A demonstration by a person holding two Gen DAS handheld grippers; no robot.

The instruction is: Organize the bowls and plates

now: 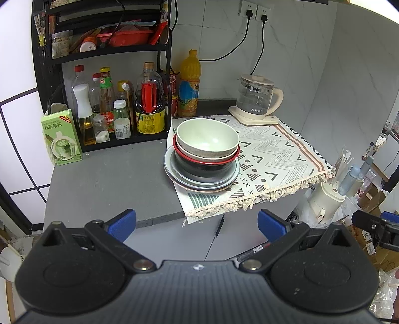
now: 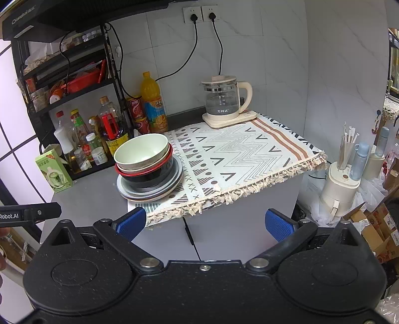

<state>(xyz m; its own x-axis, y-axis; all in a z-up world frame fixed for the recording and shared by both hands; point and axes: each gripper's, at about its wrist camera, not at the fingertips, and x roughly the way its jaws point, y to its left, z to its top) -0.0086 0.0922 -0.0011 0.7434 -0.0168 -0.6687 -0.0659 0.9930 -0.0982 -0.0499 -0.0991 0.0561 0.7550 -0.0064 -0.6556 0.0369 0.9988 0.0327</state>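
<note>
Currently: left gripper [image 1: 197, 224] spread wide, empty | right gripper [image 2: 205, 221] spread wide, empty | stack of bowls [image 1: 207, 147] on plates [image 1: 202, 179] at mat's [image 1: 274, 159] left edge, near counter [image 1: 107, 184] front | both grippers off the counter's front edge

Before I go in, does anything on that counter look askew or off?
The stack of bowls and plates straddles the patterned cloth's left edge, half on bare counter, and its plates sit offset. Nothing spilled or broken.

We count three nested bowls [image 1: 207, 139], at least two plates [image 1: 202, 178] beneath, one kettle [image 1: 256, 96], one mat [image 1: 274, 154], two plugs [image 1: 256, 15].
</note>
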